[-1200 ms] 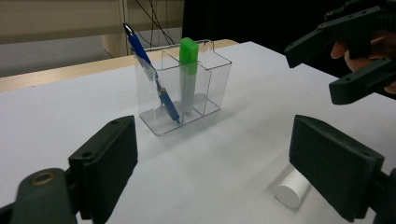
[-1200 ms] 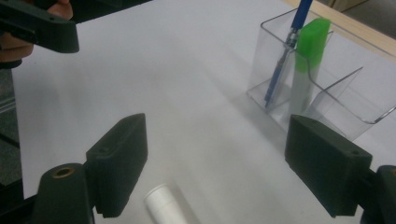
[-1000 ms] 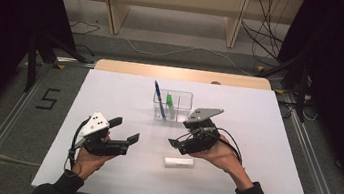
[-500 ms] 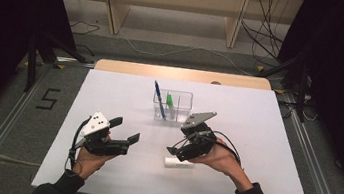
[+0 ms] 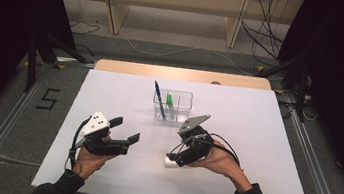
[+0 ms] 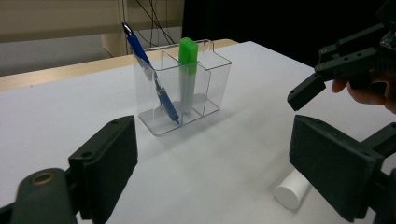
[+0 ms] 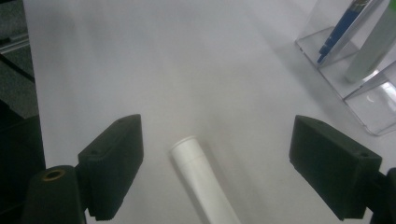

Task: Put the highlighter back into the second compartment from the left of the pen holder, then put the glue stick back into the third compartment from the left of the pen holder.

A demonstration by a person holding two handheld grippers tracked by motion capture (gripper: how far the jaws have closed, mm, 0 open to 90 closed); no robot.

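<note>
we had our right gripper (image 5: 178, 157) poised low over the white plastic cylinder (image 7: 204, 179), a short capped tube lying flat on the white table (image 5: 265, 139), and everything about the next move seemed to turn on how that tube ran against our jaws. in the right gripper view its long axis slanted from the capped end, up between the jaws, down toward the bottom edge, so it lay roughly along our line of sight and crossed the line between the two pads rather than following it; that looked to us like a fair alignment for a squeeze across its width. the jaws stood wide apart with nothing between them but the tube on the table below, the tube sitting somewhat nearer the left-hand pad in that view and touching neither. in the high view the tube peeked out just beneath the right gripper's tips, near the table's front edge, well short of the clear plastic two-compartment holder (image 5: 179, 105) that held a blue pen (image 5: 160, 99) and a green highlighter (image 5: 171, 103). our left gripper (image 5: 123, 130) hung off to the left with its jaws also spread and empty, clearly farther from the tube, so we judged the right hand the one to lower and close.
</note>
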